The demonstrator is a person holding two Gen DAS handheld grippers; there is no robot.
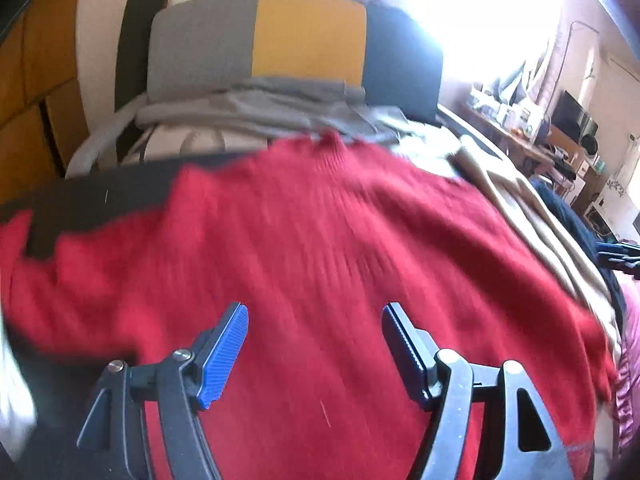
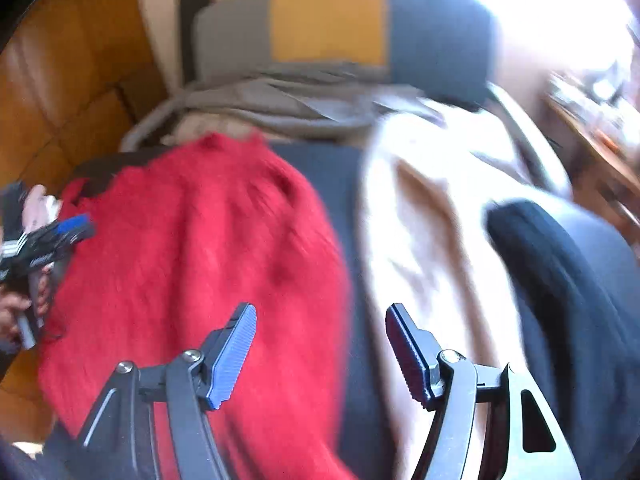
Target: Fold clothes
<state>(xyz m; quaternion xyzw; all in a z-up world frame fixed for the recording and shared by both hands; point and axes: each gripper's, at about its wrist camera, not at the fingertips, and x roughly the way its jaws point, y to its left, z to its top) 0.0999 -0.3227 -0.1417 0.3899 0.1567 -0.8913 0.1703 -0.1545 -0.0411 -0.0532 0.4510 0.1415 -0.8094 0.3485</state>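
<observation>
A red knitted sweater [image 1: 320, 264] lies spread over a dark surface, its neck pointing away from me. My left gripper [image 1: 314, 344] hangs open just above the sweater's lower part, nothing between its blue-padded fingers. In the right wrist view the same sweater [image 2: 192, 264] lies to the left, blurred. My right gripper [image 2: 320, 352] is open over the sweater's right edge and the dark surface [image 2: 352, 320] beside it. The left gripper [image 2: 52, 240], held by a hand, shows at the sweater's left edge there. The right gripper [image 1: 618, 254] peeks in at the far right of the left wrist view.
A cream garment [image 2: 420, 220] and a dark navy one [image 2: 560, 280] lie right of the sweater. Grey cloth [image 1: 256, 108] is piled at the far end against a grey, yellow and black headboard [image 1: 308, 36]. A wooden cabinet [image 2: 60, 80] stands left, a cluttered desk [image 1: 532, 132] right.
</observation>
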